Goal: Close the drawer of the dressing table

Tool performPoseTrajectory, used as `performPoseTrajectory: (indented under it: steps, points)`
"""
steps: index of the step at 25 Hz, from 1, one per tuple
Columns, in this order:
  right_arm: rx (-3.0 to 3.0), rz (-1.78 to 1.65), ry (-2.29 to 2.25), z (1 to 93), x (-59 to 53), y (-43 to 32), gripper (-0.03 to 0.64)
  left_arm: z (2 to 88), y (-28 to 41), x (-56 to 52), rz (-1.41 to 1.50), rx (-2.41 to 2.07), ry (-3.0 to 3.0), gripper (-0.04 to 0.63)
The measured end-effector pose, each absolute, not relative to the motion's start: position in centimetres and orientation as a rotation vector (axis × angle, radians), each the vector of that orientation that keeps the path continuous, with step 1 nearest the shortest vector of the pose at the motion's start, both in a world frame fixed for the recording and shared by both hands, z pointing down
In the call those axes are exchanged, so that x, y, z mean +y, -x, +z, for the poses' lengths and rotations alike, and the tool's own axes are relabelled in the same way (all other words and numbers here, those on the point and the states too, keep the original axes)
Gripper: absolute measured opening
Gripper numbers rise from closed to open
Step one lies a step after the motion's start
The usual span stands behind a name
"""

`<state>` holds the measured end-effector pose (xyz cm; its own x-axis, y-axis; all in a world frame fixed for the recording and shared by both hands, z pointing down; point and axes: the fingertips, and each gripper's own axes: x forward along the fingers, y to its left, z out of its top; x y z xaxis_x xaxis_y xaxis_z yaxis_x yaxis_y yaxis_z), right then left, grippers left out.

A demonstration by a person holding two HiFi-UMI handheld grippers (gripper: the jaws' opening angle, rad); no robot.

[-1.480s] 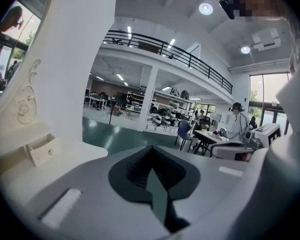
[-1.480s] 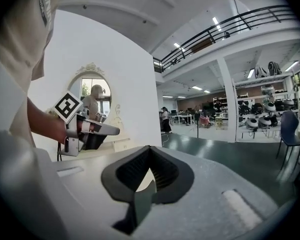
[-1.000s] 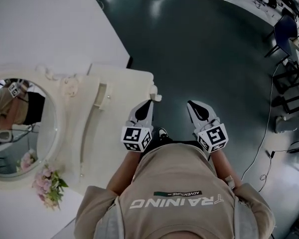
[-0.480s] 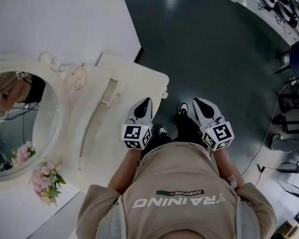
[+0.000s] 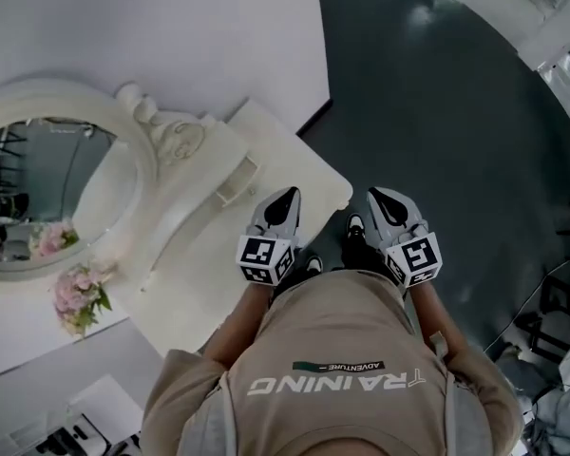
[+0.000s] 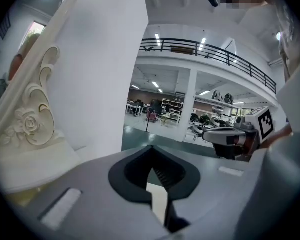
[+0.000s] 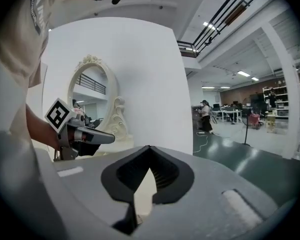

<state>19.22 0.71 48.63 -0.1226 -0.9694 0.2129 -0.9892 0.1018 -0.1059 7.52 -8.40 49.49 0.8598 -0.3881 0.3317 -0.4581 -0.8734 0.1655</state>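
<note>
The cream dressing table [image 5: 266, 145] with its oval mirror [image 5: 52, 193] stands at the left of the head view. Its drawer front is hidden under the tabletop from here. My left gripper [image 5: 286, 199] is shut and empty, its tip over the table's front edge near the corner. My right gripper [image 5: 384, 200] is also shut and empty, beside the corner and over the dark floor. In the left gripper view the jaws [image 6: 151, 149] meet, with the carved mirror frame [image 6: 30, 119] to the left. The right gripper view shows its jaws [image 7: 149, 149] together, the mirror [image 7: 87, 101] behind.
Pink flowers [image 5: 76, 297] and a small cream tray [image 5: 237, 180] sit on the tabletop. A white wall panel [image 5: 171, 36] backs the table. Dark green floor [image 5: 437, 112] stretches to the right. The person's shoes [image 5: 354, 226] are between the grippers.
The head view has swung, so the table now lies turned and closer under the grippers. The left gripper's tip has come over the table's front edge. Both grippers stay shut.
</note>
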Motion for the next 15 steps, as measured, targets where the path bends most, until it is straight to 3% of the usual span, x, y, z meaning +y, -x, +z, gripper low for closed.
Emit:
performPoseTrajectory:
  steps: [6,15]
  points:
    - [-2.426,0.302,-1.793,49.0,-4.9,-21.7,0.002,46.3,-9.4,-12.1,0.336,-0.887,-2.767,0.017]
    - [-2.648,0.272,-1.368,49.4,-10.4,-18.2,0.002,47.4,-2.8,-12.0,0.352,-1.317,-2.494,0.017]
